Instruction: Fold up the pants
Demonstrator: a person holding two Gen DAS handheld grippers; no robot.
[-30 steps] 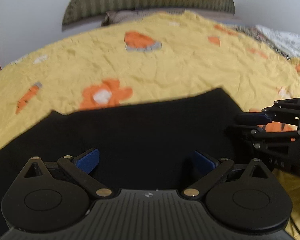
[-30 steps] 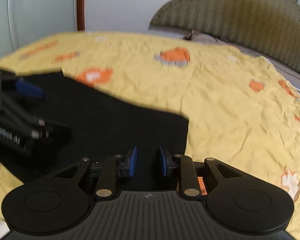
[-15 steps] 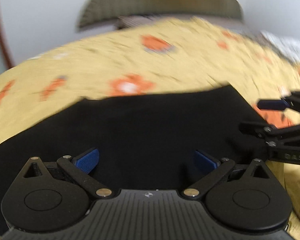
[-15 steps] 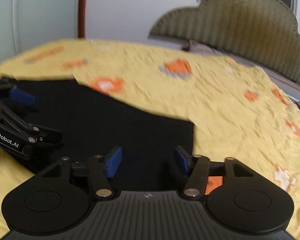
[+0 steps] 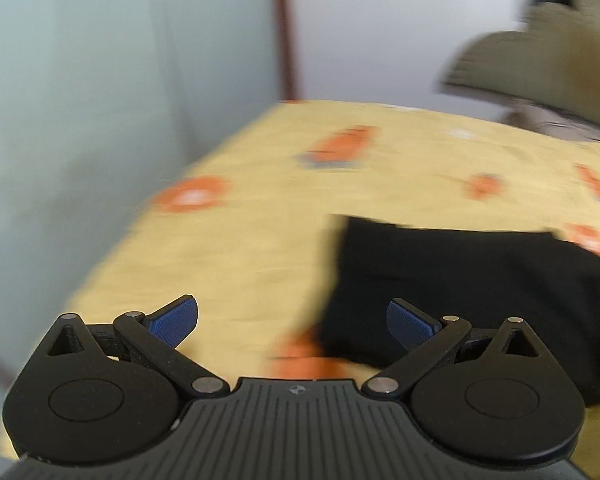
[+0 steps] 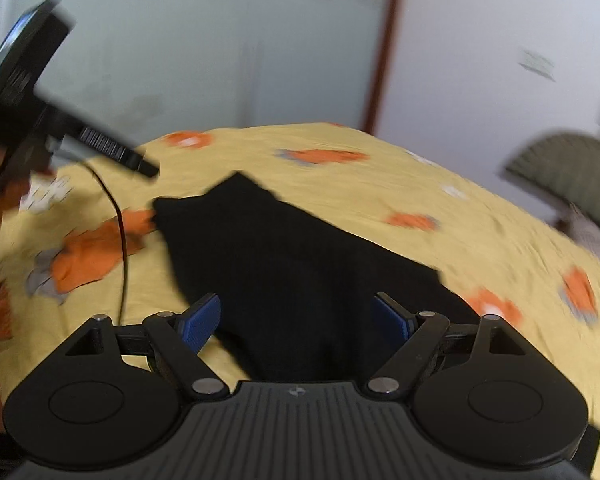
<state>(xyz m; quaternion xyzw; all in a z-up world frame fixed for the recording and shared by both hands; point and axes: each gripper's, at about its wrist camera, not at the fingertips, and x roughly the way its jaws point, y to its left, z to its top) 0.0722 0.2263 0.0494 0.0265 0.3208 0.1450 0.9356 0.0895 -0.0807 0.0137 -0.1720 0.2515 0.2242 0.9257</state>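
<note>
The black pants (image 5: 460, 280) lie folded flat on the yellow bedspread (image 5: 260, 220). In the left wrist view they sit to the right, their left edge between my fingers. My left gripper (image 5: 292, 324) is open and empty above the bedspread by that edge. In the right wrist view the pants (image 6: 300, 272) stretch away from the camera. My right gripper (image 6: 298, 322) is open and empty, just over their near end. The left gripper's body (image 6: 24, 88) shows blurred at upper left, raised off the bed.
The bedspread (image 6: 480, 208) has orange prints. A padded headboard (image 5: 540, 60) stands at the right. A pale wall and a door frame (image 5: 288, 40) lie beyond the bed's left edge. A thin black cable (image 6: 122, 240) hangs over the bedspread.
Both views have swung left, with blur. My right gripper has opened wide from nearly closed. My left gripper has moved off the pants to their left edge and lifted.
</note>
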